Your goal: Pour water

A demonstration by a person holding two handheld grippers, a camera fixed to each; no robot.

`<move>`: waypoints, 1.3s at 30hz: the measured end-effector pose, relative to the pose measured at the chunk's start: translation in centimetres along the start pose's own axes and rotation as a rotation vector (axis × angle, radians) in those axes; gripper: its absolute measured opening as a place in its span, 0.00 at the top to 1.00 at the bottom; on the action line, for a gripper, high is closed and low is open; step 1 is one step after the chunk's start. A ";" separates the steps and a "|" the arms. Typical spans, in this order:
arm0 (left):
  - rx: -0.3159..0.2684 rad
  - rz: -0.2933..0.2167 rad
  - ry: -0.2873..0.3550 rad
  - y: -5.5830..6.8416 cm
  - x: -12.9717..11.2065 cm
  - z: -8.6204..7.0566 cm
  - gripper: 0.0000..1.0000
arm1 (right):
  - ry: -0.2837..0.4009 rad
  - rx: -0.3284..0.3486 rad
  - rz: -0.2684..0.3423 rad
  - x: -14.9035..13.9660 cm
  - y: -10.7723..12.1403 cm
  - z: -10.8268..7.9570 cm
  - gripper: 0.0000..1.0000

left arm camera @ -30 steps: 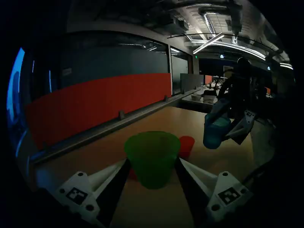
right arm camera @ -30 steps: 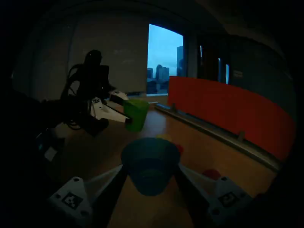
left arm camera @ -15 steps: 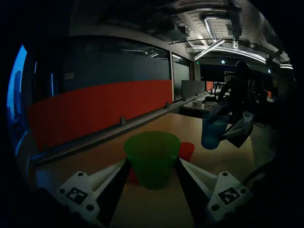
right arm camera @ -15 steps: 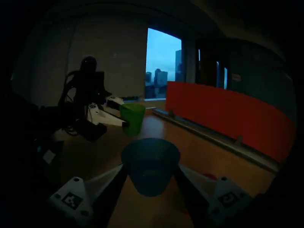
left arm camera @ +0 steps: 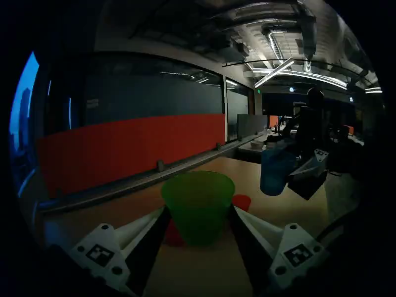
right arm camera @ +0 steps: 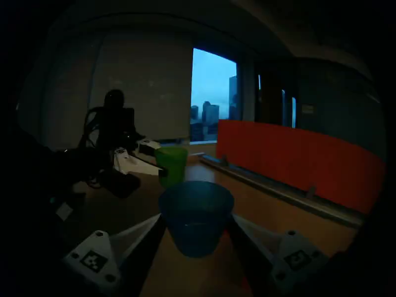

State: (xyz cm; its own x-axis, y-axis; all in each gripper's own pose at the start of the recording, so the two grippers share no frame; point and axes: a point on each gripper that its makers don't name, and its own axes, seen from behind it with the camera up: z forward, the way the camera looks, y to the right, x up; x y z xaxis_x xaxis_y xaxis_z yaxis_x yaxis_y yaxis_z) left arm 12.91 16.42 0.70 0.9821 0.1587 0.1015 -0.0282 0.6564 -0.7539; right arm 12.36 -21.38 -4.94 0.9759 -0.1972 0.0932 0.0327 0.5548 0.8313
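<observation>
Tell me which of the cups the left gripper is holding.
The green cup, gripped by the left gripper; the blue cup sits in the right gripper, the red cup on the table.

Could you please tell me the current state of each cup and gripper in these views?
green cup: upright, clamped in the left gripper.
blue cup: upright, clamped in the right gripper.
red cup: standing on the table, untouched.
left gripper: shut on green cup.
right gripper: shut on blue cup.

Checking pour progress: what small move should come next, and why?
Probably carry the blue cup in the right gripper over the green cup before tipping: both cups stand upright and apart, and the blue one seems to hold water.
</observation>
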 end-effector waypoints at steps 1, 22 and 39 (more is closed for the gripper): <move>0.001 0.000 0.003 0.0 0.1 0.0 0.19 | 0.011 0.001 0.002 0.3 0.0 0.0 0.02; -0.023 0.008 0.031 0.7 1.1 -0.5 0.19 | 0.127 -0.017 0.029 3.1 1.2 0.0 0.02; -0.043 0.004 0.072 1.2 1.8 -0.1 0.18 | 0.122 -0.036 0.028 3.2 2.2 0.2 0.02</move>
State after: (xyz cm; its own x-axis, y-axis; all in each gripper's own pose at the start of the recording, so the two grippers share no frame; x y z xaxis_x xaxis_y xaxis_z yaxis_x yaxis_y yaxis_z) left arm 14.62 17.39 -0.14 0.9929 0.1068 0.0530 -0.0253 0.6233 -0.7816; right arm 15.46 -20.95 -2.67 0.9954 -0.0828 0.0473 0.0105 0.5880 0.8088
